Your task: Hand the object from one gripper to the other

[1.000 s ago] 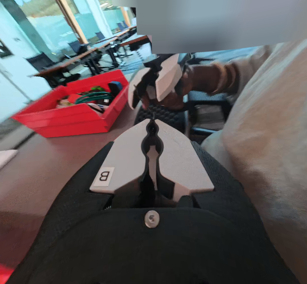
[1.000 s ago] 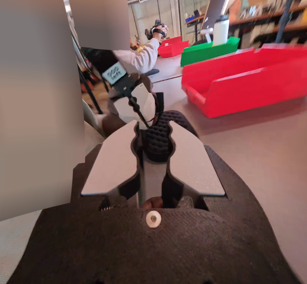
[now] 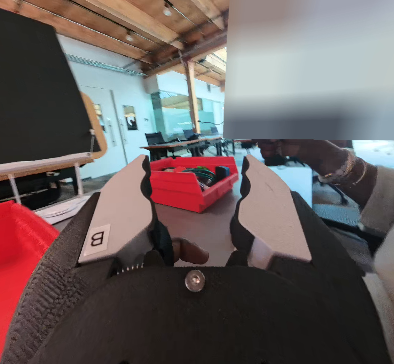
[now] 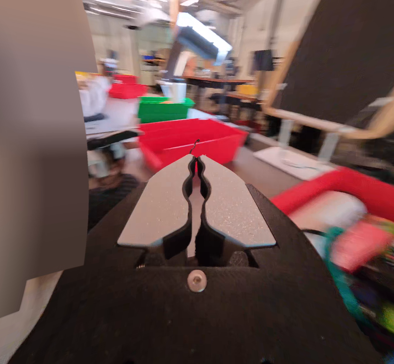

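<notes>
The object is a thin, kinked black wire (image 4: 194, 146). My right gripper (image 4: 196, 157) is shut on it, and its crooked end sticks up past the fingertips in front of a red bin (image 4: 213, 138). The rest of the wire is hidden between the jaws. My left gripper (image 3: 195, 159) is open wide and empty, pointing at a red bin of parts (image 3: 181, 181). The wire does not show in the left wrist view. The person's right hand and wrist (image 3: 332, 162) reach in at the right of that view; the right gripper itself is hidden there.
A grey table (image 3: 198, 223) carries the bins. Another red bin (image 3: 19, 253) is close at left, a black panel on a stand (image 3: 36, 89) behind it. In the right wrist view a red bin with cables and packets (image 4: 341, 215) is near right, a green bin (image 4: 162, 108) farther back.
My left gripper has opened and let go of the wire. My right gripper has shut on it and carried it away. Both grippers have swung apart to face the bins.
</notes>
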`<act>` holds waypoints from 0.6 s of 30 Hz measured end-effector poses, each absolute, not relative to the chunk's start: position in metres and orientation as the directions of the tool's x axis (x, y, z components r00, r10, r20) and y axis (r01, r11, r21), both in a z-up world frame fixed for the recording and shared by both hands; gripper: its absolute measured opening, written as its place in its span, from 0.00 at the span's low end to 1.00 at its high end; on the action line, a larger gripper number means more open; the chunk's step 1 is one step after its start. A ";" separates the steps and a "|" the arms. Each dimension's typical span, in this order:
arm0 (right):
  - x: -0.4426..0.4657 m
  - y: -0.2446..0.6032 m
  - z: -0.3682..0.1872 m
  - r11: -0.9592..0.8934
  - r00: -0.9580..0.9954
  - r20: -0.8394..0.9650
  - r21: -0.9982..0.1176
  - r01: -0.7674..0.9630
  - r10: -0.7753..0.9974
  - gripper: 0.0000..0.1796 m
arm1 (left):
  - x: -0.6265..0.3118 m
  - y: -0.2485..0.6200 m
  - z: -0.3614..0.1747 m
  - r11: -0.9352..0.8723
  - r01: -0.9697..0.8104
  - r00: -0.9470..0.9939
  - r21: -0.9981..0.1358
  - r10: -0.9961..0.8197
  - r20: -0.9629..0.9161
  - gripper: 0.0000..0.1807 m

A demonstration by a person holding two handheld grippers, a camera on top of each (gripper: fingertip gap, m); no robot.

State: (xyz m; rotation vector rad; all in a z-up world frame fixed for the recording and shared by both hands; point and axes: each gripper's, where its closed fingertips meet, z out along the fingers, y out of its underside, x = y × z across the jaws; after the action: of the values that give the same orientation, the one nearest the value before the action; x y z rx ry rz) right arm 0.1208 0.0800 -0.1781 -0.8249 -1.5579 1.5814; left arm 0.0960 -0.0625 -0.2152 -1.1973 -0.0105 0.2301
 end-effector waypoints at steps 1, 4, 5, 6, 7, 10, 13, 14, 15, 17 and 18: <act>0.112 0.107 -0.167 0.071 -0.395 0.099 -0.994 -0.086 0.913 0.01 | 0.091 -0.065 -0.215 0.384 -0.167 0.974 -0.908 0.207 -0.091 0.45; 0.096 0.179 -0.144 0.186 -0.090 0.194 -0.979 -0.088 0.977 0.01 | 0.081 -0.069 -0.218 0.458 -0.138 0.974 -0.878 0.225 -0.035 0.45; 0.090 0.199 -0.144 0.208 -0.014 0.209 -0.976 -0.064 0.978 0.01 | 0.084 -0.069 -0.216 0.462 -0.138 0.977 -0.876 0.211 -0.043 0.45; 0.084 0.214 -0.148 0.212 0.040 0.211 -0.977 -0.037 0.977 0.01 | 0.084 -0.070 -0.214 0.463 -0.161 0.973 -0.872 0.222 -0.062 0.45; 0.078 0.225 -0.156 0.204 0.072 0.203 -0.979 -0.011 0.977 0.01 | 0.083 -0.070 -0.214 0.455 -0.197 0.964 -0.868 0.253 -0.086 0.44; 0.061 0.247 -0.193 0.159 0.118 0.166 -0.985 0.066 0.979 0.01 | 0.082 -0.064 -0.222 0.405 -0.238 0.952 -0.883 0.277 -0.130 0.44; 0.047 0.255 -0.227 0.177 0.121 0.198 -0.970 0.168 0.973 0.01 | 0.082 -0.059 -0.225 0.389 -0.231 0.955 -0.892 0.265 -0.132 0.44; 0.044 0.258 -0.234 0.190 0.133 0.217 -0.963 0.190 0.967 0.01 | 0.082 -0.060 -0.225 0.395 -0.223 0.957 -0.891 0.262 -0.124 0.44; 0.040 0.259 -0.241 0.195 0.132 0.226 -0.958 0.212 0.965 0.01 | 0.081 -0.061 -0.224 0.404 -0.214 0.959 -0.889 0.259 -0.113 0.44; 0.035 0.260 -0.254 0.180 0.128 0.215 -0.953 0.242 0.968 0.01 | 0.080 -0.063 -0.222 0.426 -0.198 0.963 -0.883 0.253 -0.094 0.44; 0.033 0.262 -0.258 0.177 0.139 0.216 -0.952 0.249 0.966 0.01 | 0.079 -0.064 -0.222 0.434 -0.190 0.965 -0.881 0.249 -0.086 0.44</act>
State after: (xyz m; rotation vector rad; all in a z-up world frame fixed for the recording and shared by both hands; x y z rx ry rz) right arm 0.0331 0.2620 -0.2583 -1.2982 -1.3398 0.8189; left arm 0.0789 -0.0643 -0.2216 -1.0884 -0.0599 0.2734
